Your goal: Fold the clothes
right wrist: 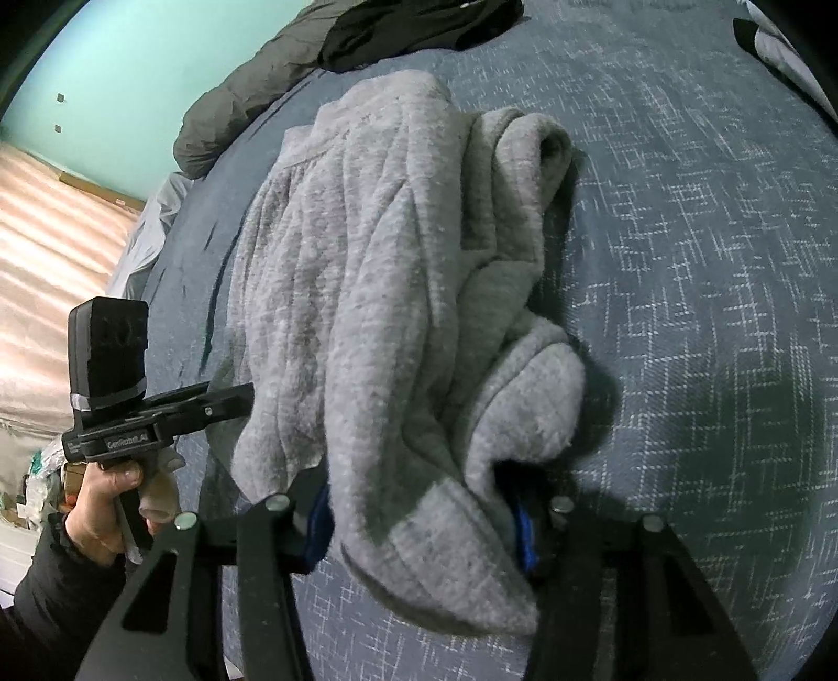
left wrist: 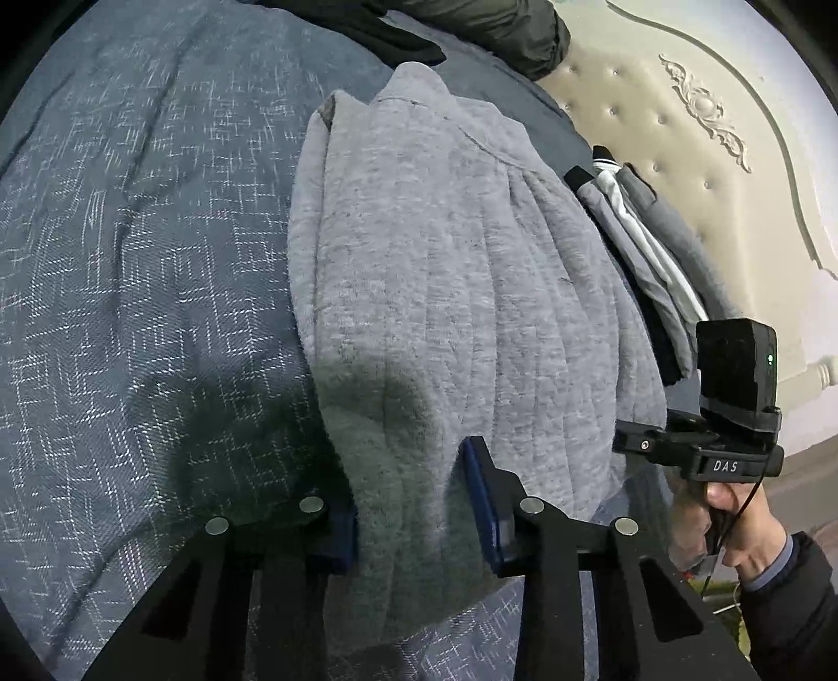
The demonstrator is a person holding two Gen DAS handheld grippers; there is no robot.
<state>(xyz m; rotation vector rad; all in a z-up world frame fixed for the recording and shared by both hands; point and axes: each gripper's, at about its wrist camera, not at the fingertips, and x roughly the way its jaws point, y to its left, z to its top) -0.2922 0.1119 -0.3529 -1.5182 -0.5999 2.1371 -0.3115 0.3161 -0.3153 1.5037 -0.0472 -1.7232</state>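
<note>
A grey fleece garment (left wrist: 445, 251) lies bunched and partly folded on the blue patterned bedspread (left wrist: 131, 262). My left gripper (left wrist: 414, 503) has its jaws on either side of the garment's near edge, with thick cloth between the pads. In the right wrist view the same garment (right wrist: 377, 272) fills the middle, and my right gripper (right wrist: 424, 518) has a fold of its near end between its blue pads. Each gripper shows in the other's view, the right one (left wrist: 696, 445) at the garment's right edge and the left one (right wrist: 173, 414) at its left edge.
Folded grey, white and black clothes (left wrist: 644, 251) are stacked by the cream tufted headboard (left wrist: 681, 115). Dark clothes (right wrist: 419, 26) and a dark quilted jacket (right wrist: 246, 94) lie at the far end of the bed. The bedspread (right wrist: 707, 262) stretches to the right.
</note>
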